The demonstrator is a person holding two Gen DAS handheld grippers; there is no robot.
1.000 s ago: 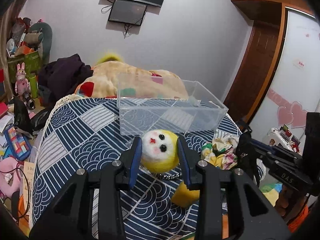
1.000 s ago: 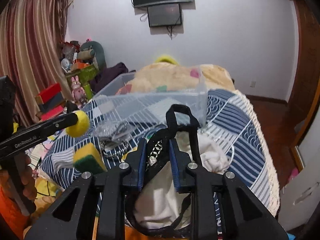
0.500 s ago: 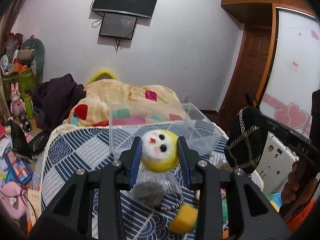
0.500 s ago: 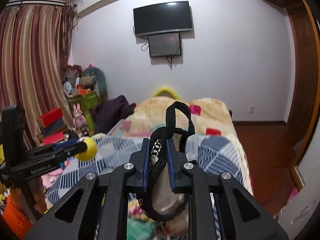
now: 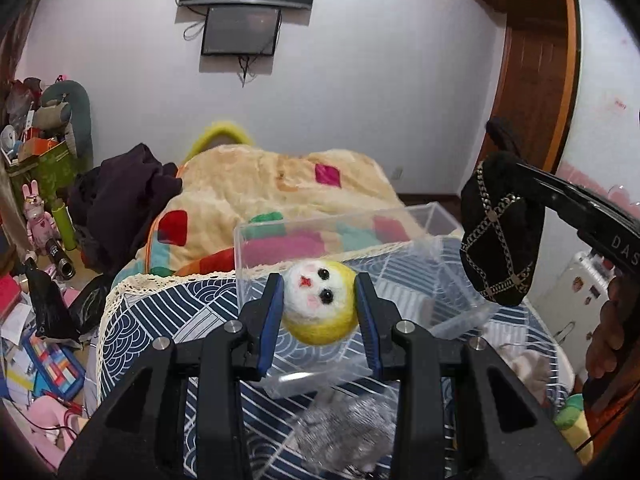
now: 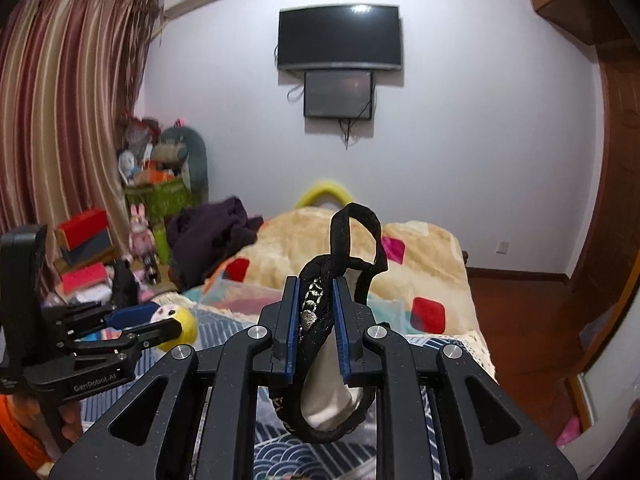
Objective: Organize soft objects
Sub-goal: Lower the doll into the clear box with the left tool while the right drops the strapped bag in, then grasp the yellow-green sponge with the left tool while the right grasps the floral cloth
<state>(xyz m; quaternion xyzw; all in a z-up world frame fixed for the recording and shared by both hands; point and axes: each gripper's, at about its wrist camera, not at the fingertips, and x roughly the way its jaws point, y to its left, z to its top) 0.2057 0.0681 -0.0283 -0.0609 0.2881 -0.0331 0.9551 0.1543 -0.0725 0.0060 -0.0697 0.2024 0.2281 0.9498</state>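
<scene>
My left gripper [image 5: 319, 305] is shut on a round yellow and white felt toy head [image 5: 320, 302] and holds it over the near edge of a clear plastic box [image 5: 412, 280] on the blue patterned bedspread [image 5: 160, 332]. My right gripper [image 6: 315, 312] is shut on a black bag with gold chain trim [image 6: 320, 320], held in the air; its loop handle sticks up. In the left wrist view the bag [image 5: 500, 240] hangs at the right, above the box's right end. The left gripper [image 6: 160, 326] with the toy shows at the left of the right wrist view.
A grey mesh pouch [image 5: 344, 432] and a yellow-green sponge [image 5: 572, 420] lie on the bedspread near me. A cream blanket with coloured patches [image 5: 280, 188] and dark clothes [image 5: 124, 200] lie behind the box. Clutter fills the floor at the left [image 5: 36, 320]. A wooden door [image 5: 528, 92] stands at the right.
Both grippers have risen off the bed and moved towards the box. The toy now hangs over the box's near edge and the bag has lifted clear of the white cloth.
</scene>
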